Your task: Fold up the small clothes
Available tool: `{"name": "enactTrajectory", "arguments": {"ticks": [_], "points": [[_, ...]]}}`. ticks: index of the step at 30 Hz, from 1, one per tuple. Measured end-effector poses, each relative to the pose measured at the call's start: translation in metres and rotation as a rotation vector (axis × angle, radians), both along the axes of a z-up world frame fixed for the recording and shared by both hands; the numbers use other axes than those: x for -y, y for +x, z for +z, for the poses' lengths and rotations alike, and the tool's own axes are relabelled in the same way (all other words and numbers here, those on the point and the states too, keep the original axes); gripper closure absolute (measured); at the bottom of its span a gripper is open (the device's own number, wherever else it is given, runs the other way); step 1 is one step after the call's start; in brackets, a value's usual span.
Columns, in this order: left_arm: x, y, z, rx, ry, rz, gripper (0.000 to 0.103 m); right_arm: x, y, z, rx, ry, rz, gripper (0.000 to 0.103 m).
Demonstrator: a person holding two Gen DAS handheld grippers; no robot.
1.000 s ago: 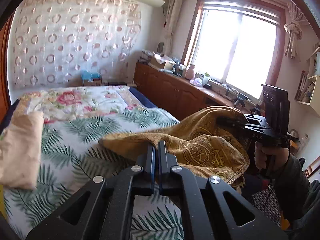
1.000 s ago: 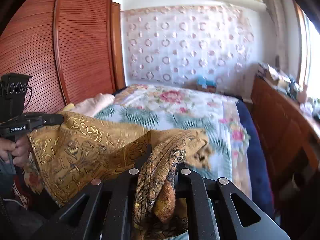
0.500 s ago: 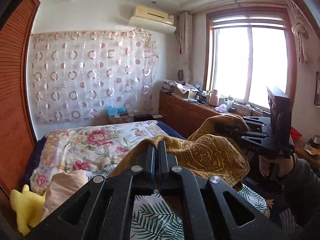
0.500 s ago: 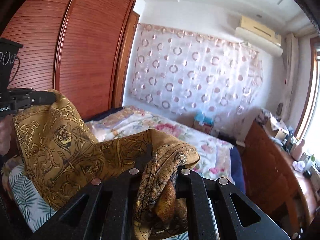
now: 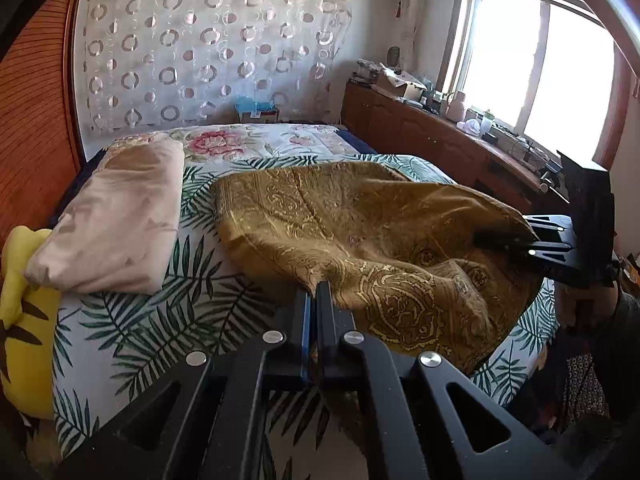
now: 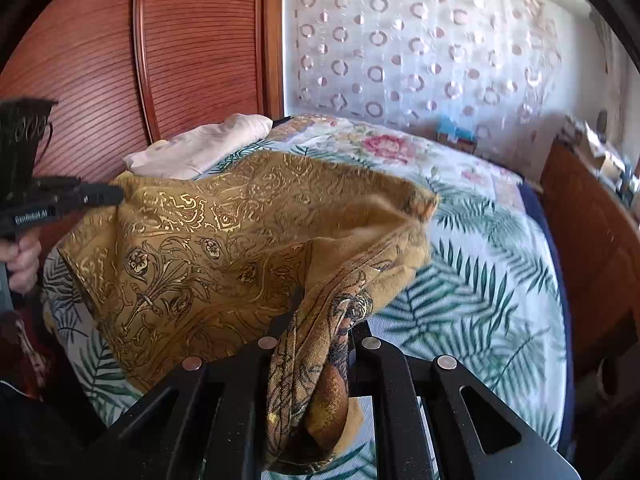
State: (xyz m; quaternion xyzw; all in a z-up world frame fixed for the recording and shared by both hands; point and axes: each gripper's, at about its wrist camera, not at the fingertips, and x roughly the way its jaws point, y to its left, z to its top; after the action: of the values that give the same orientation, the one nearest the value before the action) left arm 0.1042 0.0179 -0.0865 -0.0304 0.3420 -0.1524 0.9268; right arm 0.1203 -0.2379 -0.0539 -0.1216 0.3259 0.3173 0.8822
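Gold cloth [image 5: 360, 232] spread above bed [image 5: 168, 304], left gripper [image 5: 314, 300] and right gripper [image 6: 320, 320] fingers each clamped on an edge

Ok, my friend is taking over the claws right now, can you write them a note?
Left claw: shut on one edge of the gold patterned cloth.
Right claw: shut on a bunched edge of it.
The cloth's far part rests on the bed; the near part hangs between the claws.
A pink folded piece lies by the cloth.
Done: cloth gripped.
Left: lay it flat, fold it.
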Motion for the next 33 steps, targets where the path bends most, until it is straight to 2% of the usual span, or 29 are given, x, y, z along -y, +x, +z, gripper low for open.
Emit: {"name": "enactTrajectory", "arguments": {"ticks": [3, 6, 8, 10, 12, 15, 19, 24, 33], "points": [[0.006, -0.009, -0.003, -0.016, 0.019, 0.006, 0.100, 0.012, -0.001, -0.001, -0.041, 0.024, -0.014, 0.090], [0.006, -0.016, -0.008, -0.020, 0.041, 0.016, 0.100, 0.022, 0.002, -0.006, -0.066, 0.020, -0.034, 0.080], [0.005, -0.017, -0.013, -0.042, 0.042, 0.027, 0.100, 0.031, 0.002, -0.005, -0.061, -0.012, -0.038, 0.078], [0.003, -0.018, -0.016, -0.056, 0.035, 0.028, 0.100, 0.032, 0.000, -0.009, -0.077, -0.010, -0.052, 0.071], [0.002, -0.020, -0.019, -0.068, 0.020, 0.028, 0.100, 0.035, -0.002, -0.012, -0.091, -0.011, -0.064, 0.069], [0.000, -0.023, -0.020, -0.087, 0.008, 0.033, 0.086, 0.040, -0.009, -0.013, -0.113, 0.005, -0.068, 0.068], [0.003, -0.027, -0.022, -0.097, 0.005, 0.016, 0.061, 0.042, -0.015, -0.016, -0.131, 0.029, -0.065, 0.068], [0.007, -0.031, -0.025, -0.112, 0.033, 0.018, 0.060, 0.039, -0.014, -0.022, -0.141, 0.051, -0.072, 0.068], [0.004, -0.033, -0.034, -0.139, 0.008, 0.034, 0.060, 0.038, -0.012, -0.026, -0.127, 0.026, -0.068, 0.068]]}}
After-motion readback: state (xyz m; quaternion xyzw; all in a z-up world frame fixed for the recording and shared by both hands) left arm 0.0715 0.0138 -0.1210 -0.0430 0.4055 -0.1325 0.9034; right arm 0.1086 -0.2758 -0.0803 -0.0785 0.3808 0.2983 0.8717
